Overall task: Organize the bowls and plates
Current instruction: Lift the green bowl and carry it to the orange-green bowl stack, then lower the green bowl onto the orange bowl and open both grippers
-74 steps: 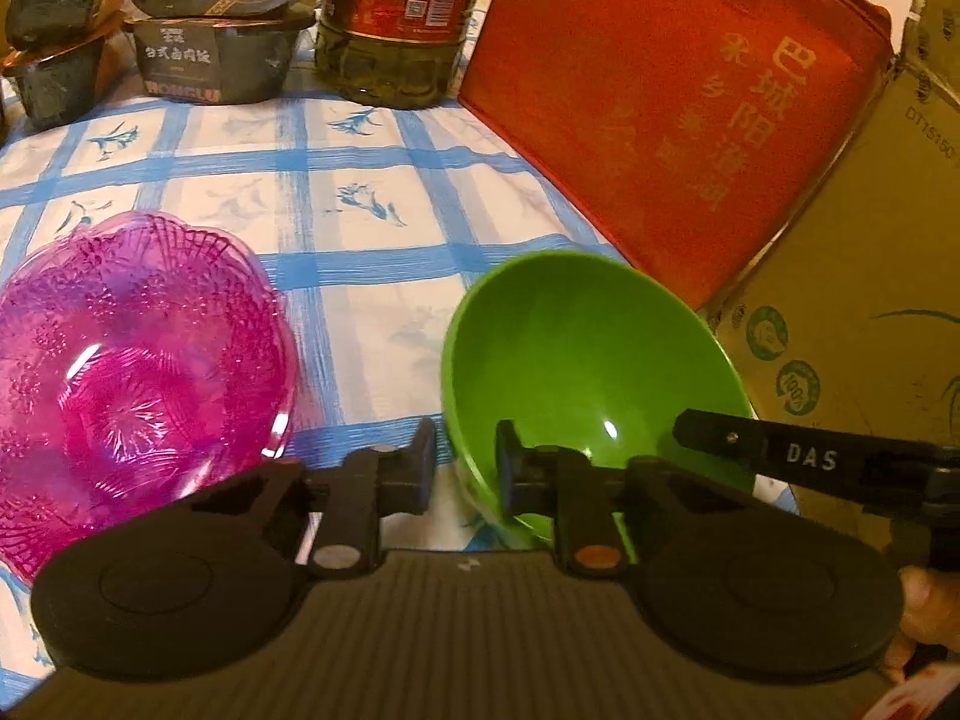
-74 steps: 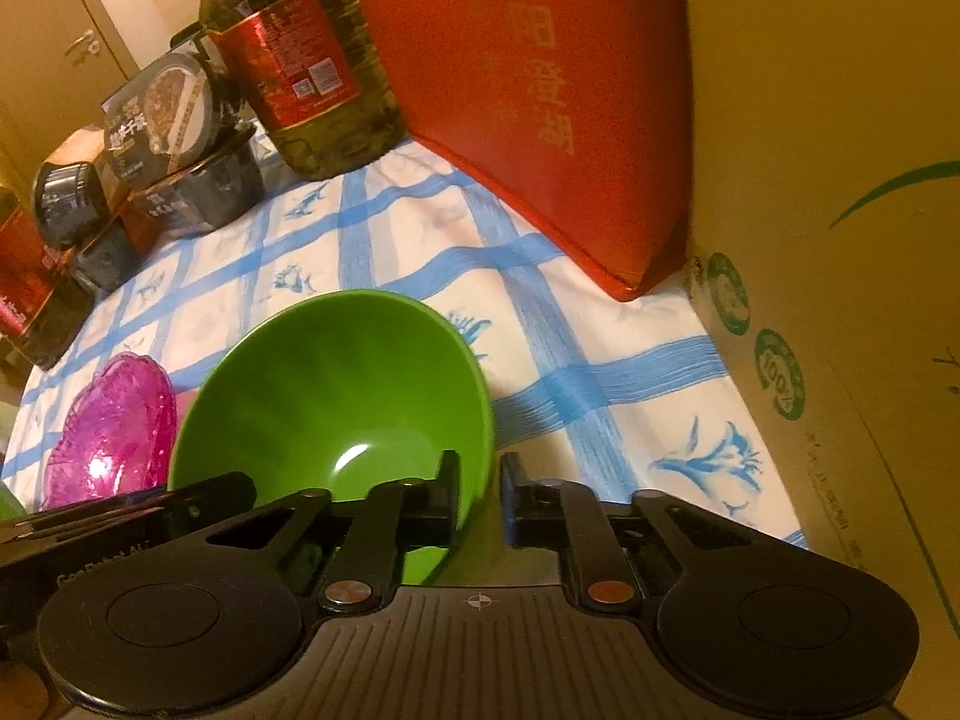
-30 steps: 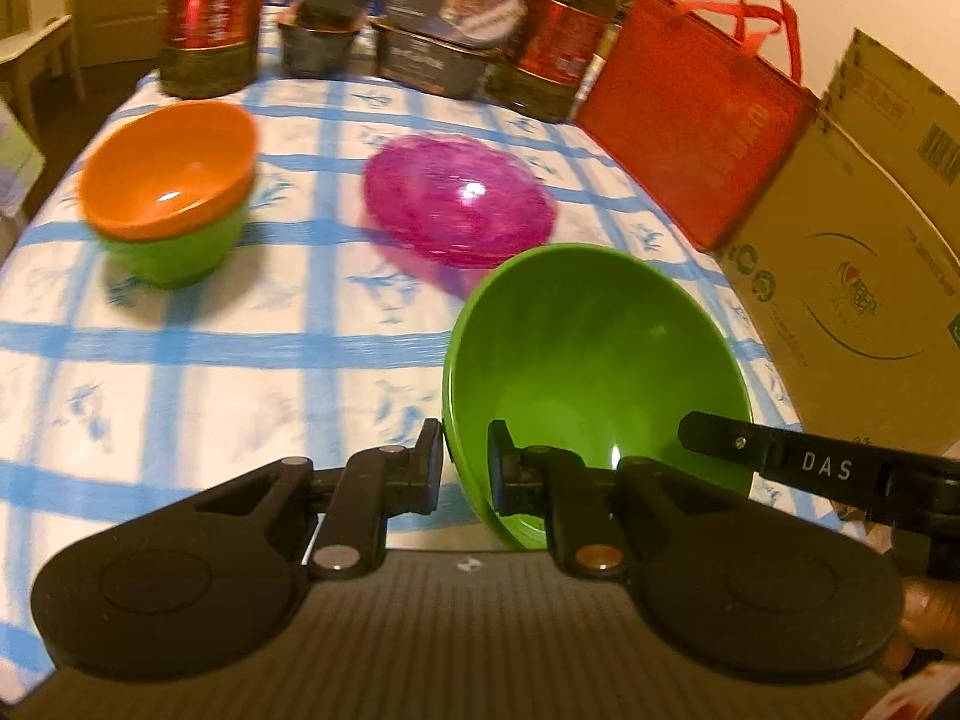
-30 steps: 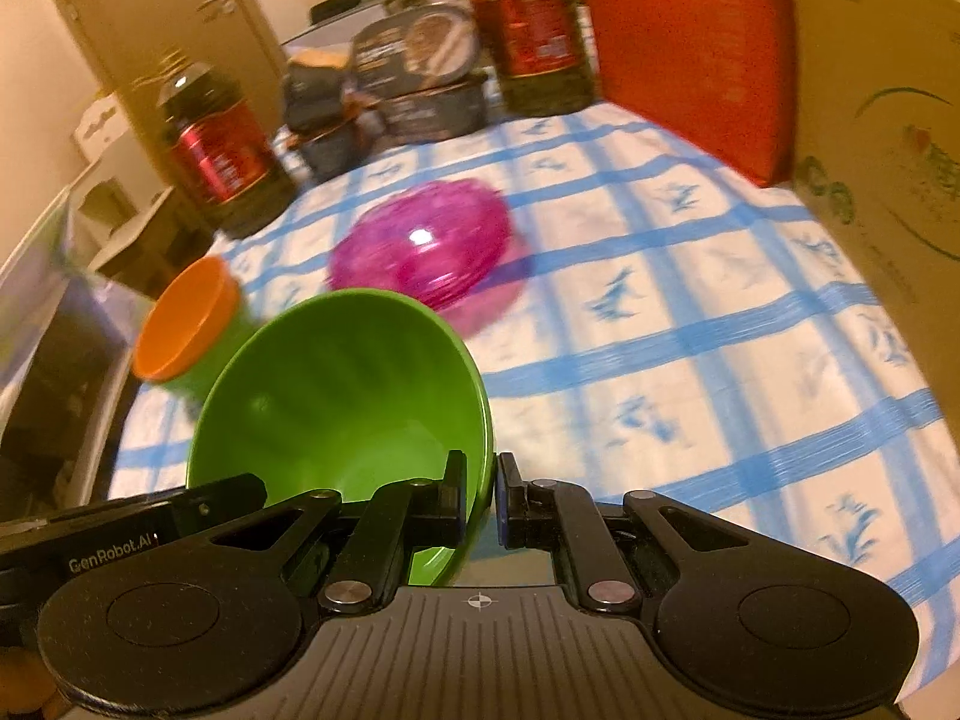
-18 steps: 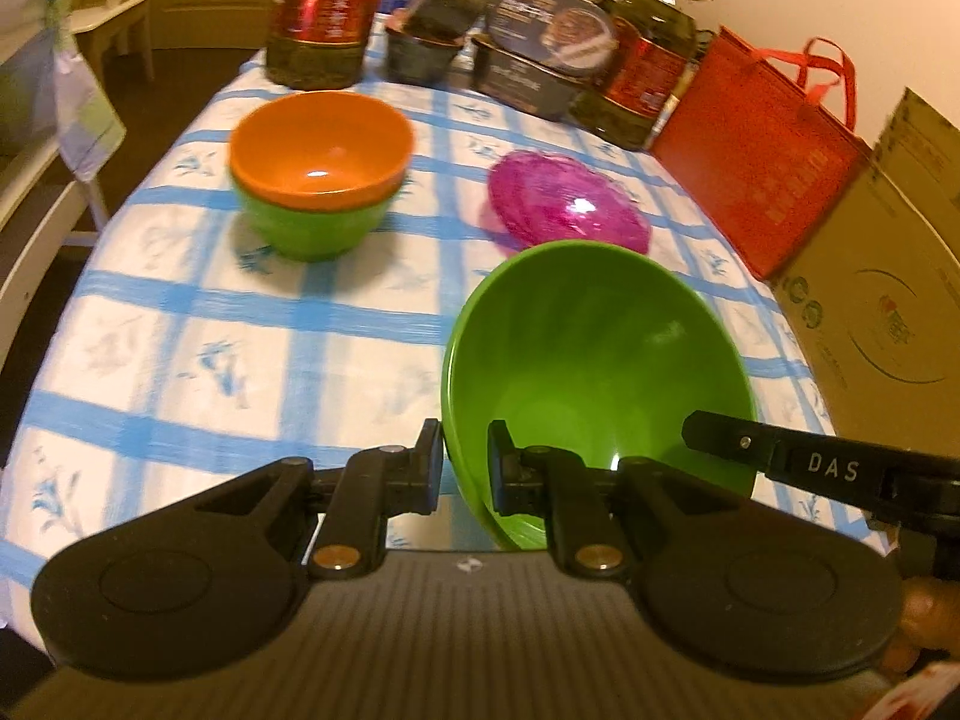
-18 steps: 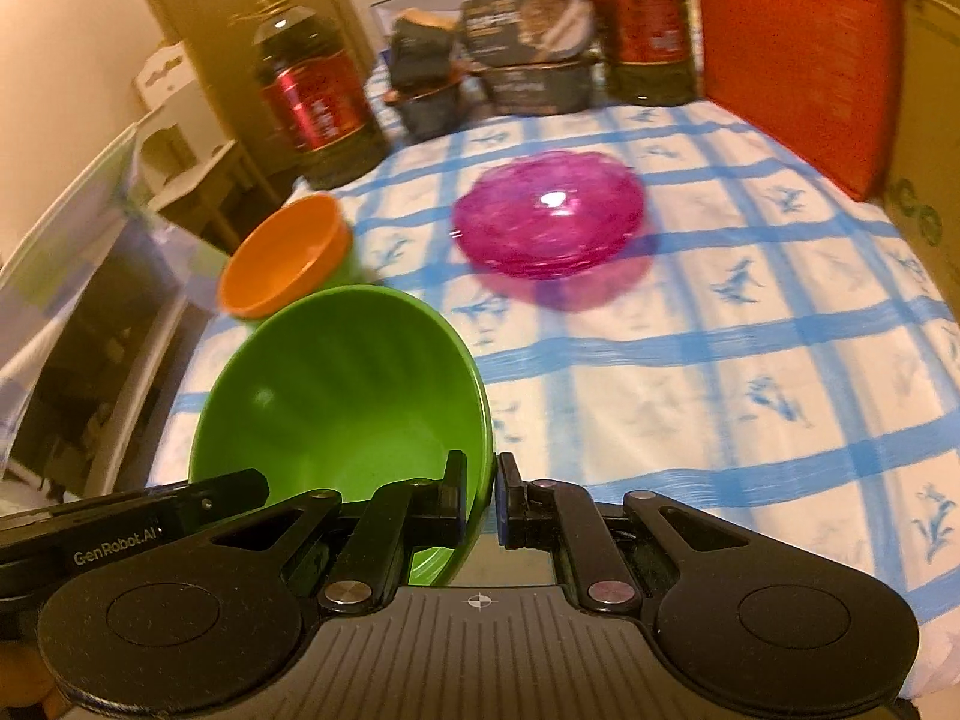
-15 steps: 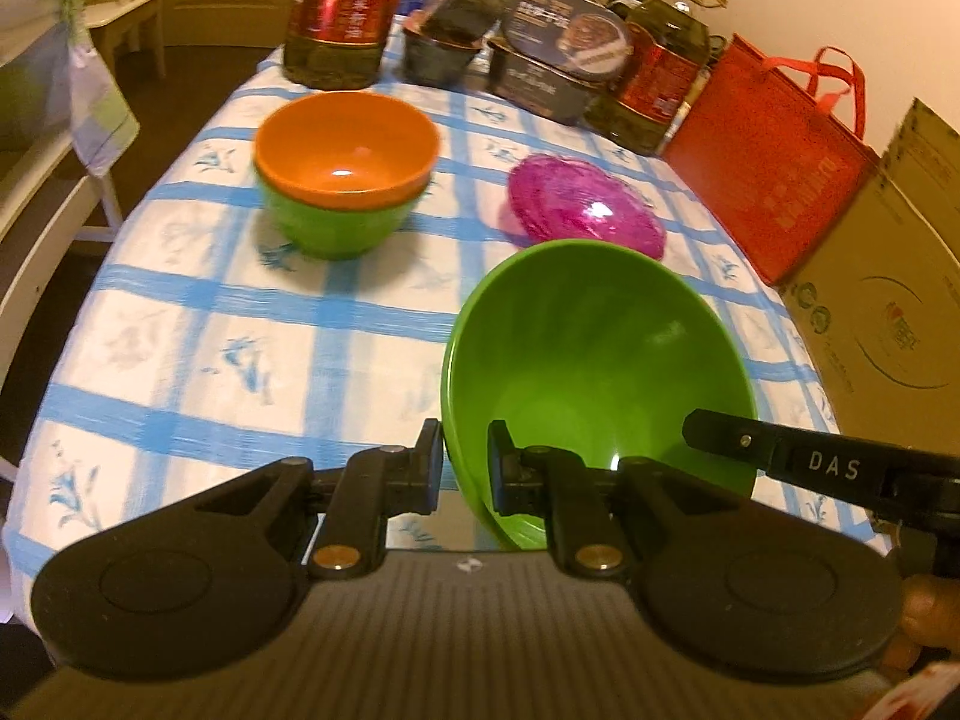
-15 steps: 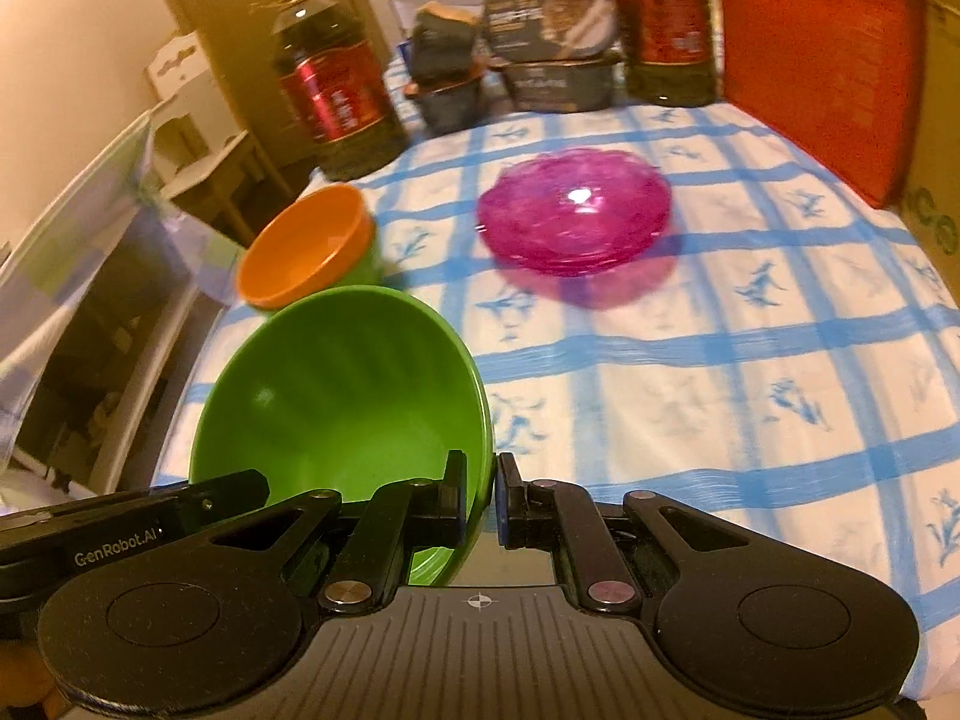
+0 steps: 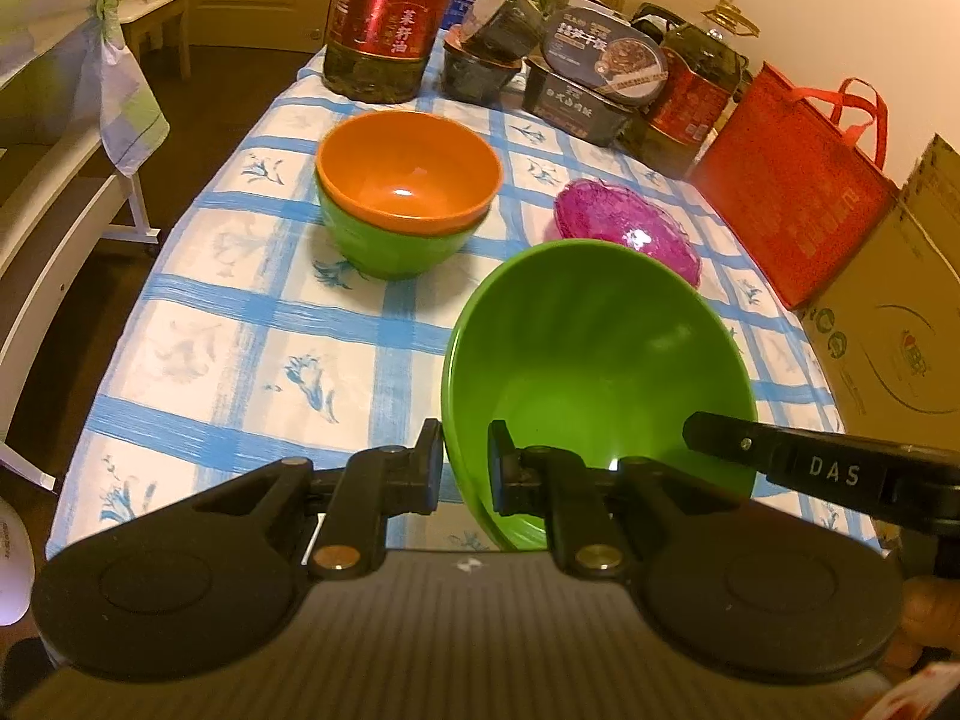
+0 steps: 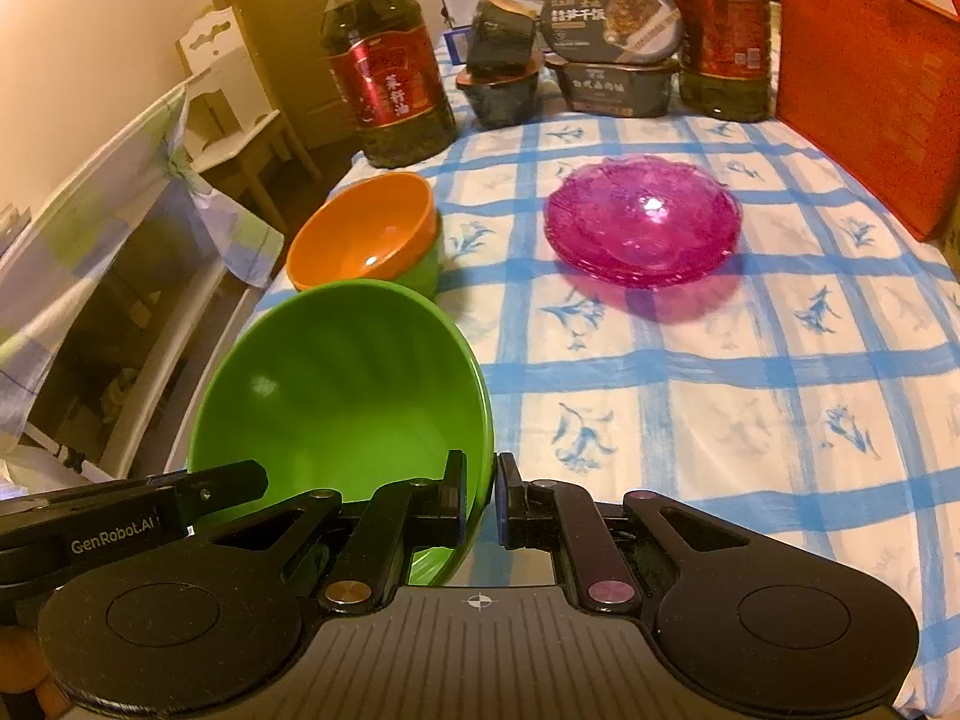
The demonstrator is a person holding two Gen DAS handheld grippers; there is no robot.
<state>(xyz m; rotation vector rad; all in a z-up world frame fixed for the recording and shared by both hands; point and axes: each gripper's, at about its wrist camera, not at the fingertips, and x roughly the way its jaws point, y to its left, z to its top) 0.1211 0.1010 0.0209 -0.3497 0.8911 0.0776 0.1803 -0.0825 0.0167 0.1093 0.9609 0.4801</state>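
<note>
Glossy green bowl, rim pinched both sides, airborne

Stacked bowls sit left of plates (bottles behind both).

Dim, yellow-tinted, fisheye-warped edges

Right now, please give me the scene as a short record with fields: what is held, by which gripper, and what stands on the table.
held item: large green bowl, lifted above the table
left gripper: shut on the bowl's left rim
right gripper: shut on the bowl's right rim
bowl stack: orange bowl nested in a smaller green bowl
plates: pink glass plates, stacked
surface: blue checked tablecloth
back of table: oil bottle, food boxes
right side: red bag
</note>
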